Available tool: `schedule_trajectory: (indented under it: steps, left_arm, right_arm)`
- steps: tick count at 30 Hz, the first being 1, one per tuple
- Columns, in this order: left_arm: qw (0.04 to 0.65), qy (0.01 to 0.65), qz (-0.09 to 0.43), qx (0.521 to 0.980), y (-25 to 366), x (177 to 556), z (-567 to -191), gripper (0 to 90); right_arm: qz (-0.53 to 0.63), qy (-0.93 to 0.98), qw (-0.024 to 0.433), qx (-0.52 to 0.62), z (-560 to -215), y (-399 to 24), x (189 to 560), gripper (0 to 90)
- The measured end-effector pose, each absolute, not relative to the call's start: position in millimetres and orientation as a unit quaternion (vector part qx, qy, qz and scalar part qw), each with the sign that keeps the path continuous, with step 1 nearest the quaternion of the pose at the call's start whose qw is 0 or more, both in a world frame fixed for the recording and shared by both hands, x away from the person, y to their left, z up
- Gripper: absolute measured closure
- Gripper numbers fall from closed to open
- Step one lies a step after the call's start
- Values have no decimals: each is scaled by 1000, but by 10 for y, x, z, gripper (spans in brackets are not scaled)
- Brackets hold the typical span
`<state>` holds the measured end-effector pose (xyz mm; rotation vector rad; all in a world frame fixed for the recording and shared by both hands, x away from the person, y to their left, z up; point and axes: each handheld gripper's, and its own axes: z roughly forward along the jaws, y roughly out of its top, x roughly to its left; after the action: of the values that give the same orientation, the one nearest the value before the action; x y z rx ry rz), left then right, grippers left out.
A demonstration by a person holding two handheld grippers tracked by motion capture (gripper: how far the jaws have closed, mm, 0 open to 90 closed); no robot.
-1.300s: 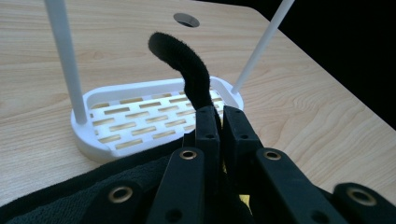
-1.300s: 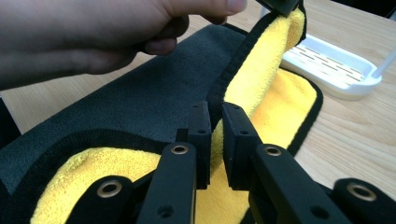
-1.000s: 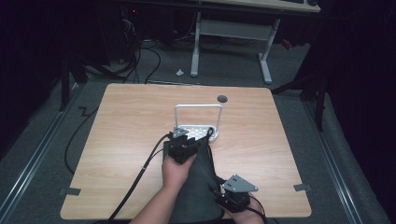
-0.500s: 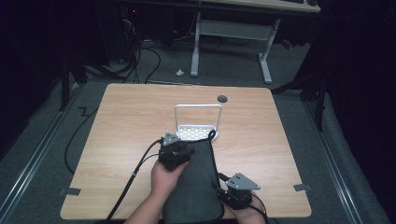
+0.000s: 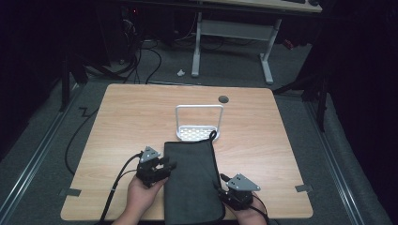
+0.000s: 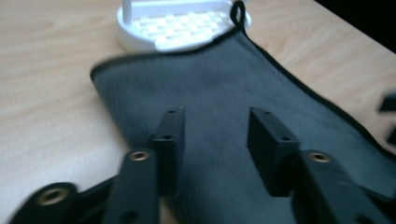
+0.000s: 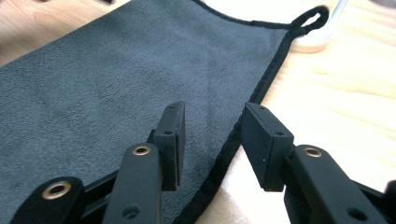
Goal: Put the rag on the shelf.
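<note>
1. The left gripper [image 5: 162, 167] sits low at the left long edge of the dark cloth [image 5: 193, 180], held in a hand coming up from the near edge of the table [image 5: 117, 122]; its jaws have just been closing a little but stand apart, with the cloth's left edge under them and nothing pinched
2. The right gripper [image 5: 224, 181] rests near the near right corner of the table, at the cloth's right hem; in the right gripper view [image 7: 212, 140] its jaws are apart and straddle the hem without pressing on it
3. The cloth lies flat, long side running from the near edge toward the middle of the table, and its far end overlaps the base of the white rack [image 5: 198, 127]; a small loop [image 5: 214, 136] at its far right corner lies on that base
4. Left, right and far parts of the tabletop are bare wood, so there is room on all those sides
5. Count: one cloth, one rack, two grippers, one round dark hole [image 5: 223, 99] near the far edge
</note>
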<state>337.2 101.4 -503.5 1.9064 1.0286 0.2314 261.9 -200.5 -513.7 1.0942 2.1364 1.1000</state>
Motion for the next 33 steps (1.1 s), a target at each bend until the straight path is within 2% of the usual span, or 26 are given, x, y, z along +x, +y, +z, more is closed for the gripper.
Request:
schedule_trajectory:
  steps: [2, 6, 8, 11, 13, 17, 24, 33]
  left_arm:
    - [458, 406, 95, 785, 1007, 3277, -5041, 649]
    - [443, 385, 113, 802, 947, 3204, -5102, 660]
    - [441, 385, 103, 804, 938, 3212, -5143, 664]
    - [435, 379, 94, 812, 931, 3215, -5204, 668]
    - [415, 373, 100, 824, 933, 3227, -5240, 664]
    - [413, 373, 91, 826, 959, 3235, -5291, 665]
    - [415, 364, 79, 830, 942, 3181, -5294, 684]
    - [416, 334, 53, 844, 868, 2934, -5287, 686]
  right_arm:
    - [408, 781, 250, 401, -5127, -2012, 2657, 640]
    - [402, 782, 250, 406, -5106, -2012, 2727, 650]
    - [394, 783, 251, 410, -5083, -1996, 2799, 666]
    - [379, 789, 249, 415, -5077, -1916, 2951, 705]
    - [365, 800, 224, 420, -5134, -1805, 3189, 727]
    - [324, 817, 225, 420, -5247, -1674, 3377, 747]
    - [323, 823, 219, 414, -5252, -1726, 3297, 752]
    - [350, 819, 197, 410, -5272, -1999, 2942, 744]
